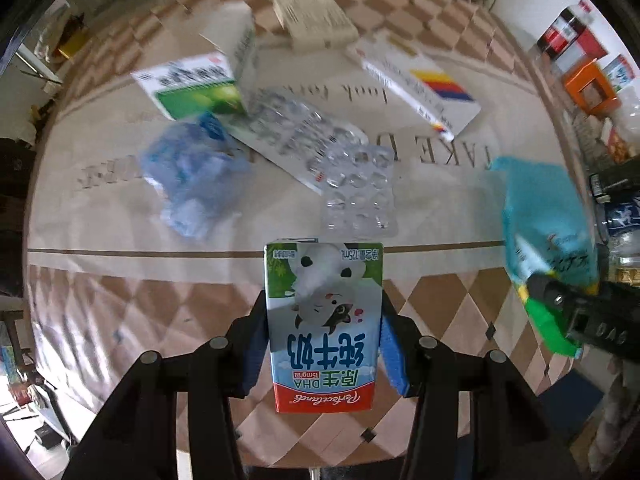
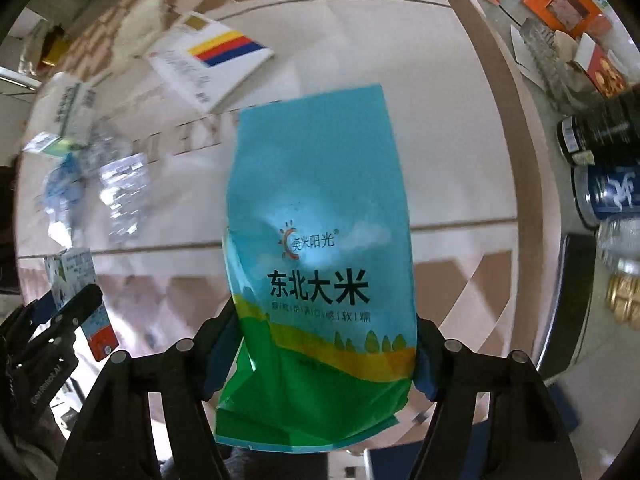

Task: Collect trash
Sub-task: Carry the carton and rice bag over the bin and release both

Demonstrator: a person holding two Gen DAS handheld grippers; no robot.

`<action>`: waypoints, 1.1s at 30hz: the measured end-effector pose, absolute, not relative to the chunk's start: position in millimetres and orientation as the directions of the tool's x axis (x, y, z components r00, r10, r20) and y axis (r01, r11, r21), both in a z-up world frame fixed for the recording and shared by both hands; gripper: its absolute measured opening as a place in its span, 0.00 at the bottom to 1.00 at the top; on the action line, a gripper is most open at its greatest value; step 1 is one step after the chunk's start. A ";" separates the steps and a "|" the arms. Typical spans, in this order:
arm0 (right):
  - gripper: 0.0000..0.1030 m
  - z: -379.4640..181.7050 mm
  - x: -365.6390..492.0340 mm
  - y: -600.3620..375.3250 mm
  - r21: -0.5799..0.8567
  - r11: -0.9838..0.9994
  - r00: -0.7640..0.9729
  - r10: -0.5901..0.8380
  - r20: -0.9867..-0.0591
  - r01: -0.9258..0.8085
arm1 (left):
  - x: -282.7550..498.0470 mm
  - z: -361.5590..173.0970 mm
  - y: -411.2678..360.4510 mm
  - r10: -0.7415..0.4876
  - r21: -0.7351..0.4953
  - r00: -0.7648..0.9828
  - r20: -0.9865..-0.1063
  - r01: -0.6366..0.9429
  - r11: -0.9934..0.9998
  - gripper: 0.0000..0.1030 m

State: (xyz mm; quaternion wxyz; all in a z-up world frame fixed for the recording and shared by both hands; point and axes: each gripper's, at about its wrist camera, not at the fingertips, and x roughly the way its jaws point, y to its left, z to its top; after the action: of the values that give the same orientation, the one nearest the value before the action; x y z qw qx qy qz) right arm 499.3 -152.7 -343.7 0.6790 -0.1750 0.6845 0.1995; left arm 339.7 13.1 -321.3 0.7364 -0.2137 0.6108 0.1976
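Observation:
My left gripper [image 1: 324,320] is shut on a small milk carton [image 1: 324,328], held above the round table; it also shows in the right wrist view [image 2: 80,280]. My right gripper [image 2: 324,340] is shut on a blue and green rice bag [image 2: 320,248], which also shows at the right of the left wrist view [image 1: 544,232]. On the table lie a crumpled blue plastic bag [image 1: 192,184], clear blister packs [image 1: 356,188], a green and white medicine box [image 1: 192,84], an upright white box [image 1: 236,40] and a white box with coloured stripes [image 1: 420,88].
The tablecloth [image 1: 120,220] has a checked brown border and printed letters. A pale paper box [image 1: 312,20] lies at the far side. Beyond the table's right edge stand an orange box [image 2: 564,0], dark cans [image 2: 608,192] and other clutter.

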 end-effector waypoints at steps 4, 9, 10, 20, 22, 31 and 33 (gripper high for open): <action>0.69 -324.4 452.5 -147.3 0.098 0.861 -0.017 0.103 -0.995 -0.500 | 298.6 -290.6 17.2 0.079 -0.065 0.236 -0.968 -0.546 0.835 0.45; 0.64 -307.5 348.1 -149.9 0.185 0.857 -0.017 0.202 -0.979 -0.482 | 217.3 -267.9 16.3 0.114 -0.075 0.309 -0.944 -0.539 0.839 0.45; 0.64 -307.0 321.4 -148.5 0.210 0.853 -0.022 0.227 -0.974 -0.478 | 203.3 -266.6 13.8 0.119 -0.076 0.318 -0.941 -0.538 0.840 0.45; 0.63 -339.5 99.6 -173.8 0.330 0.862 -0.147 0.296 -0.944 -0.384 | 1.4 -311.8 32.2 -0.015 -0.168 0.254 -0.967 -0.592 0.789 0.45; 0.63 -365.3 67.7 -177.2 0.323 0.870 -0.191 0.269 -0.944 -0.373 | -27.4 -343.6 35.0 -0.078 -0.189 0.203 -0.976 -0.617 0.764 0.45; 0.63 -563.3 7.7 -171.3 0.280 0.899 -0.355 0.154 -0.922 -0.336 | -64.1 -541.3 45.5 -0.303 -0.260 0.065 -0.951 -0.699 0.666 0.46; 0.63 -611.3 5.1 -166.0 0.264 0.902 -0.364 0.132 -0.922 -0.342 | -59.3 -591.1 50.0 -0.341 -0.277 0.061 -0.938 -0.723 0.633 0.46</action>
State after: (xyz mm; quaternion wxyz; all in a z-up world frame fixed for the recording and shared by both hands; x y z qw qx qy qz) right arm 5.1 -166.0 -611.3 0.5600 -0.0658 0.7984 0.2113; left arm -59.3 50.0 -591.1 0.6097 -0.3986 0.6669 0.1567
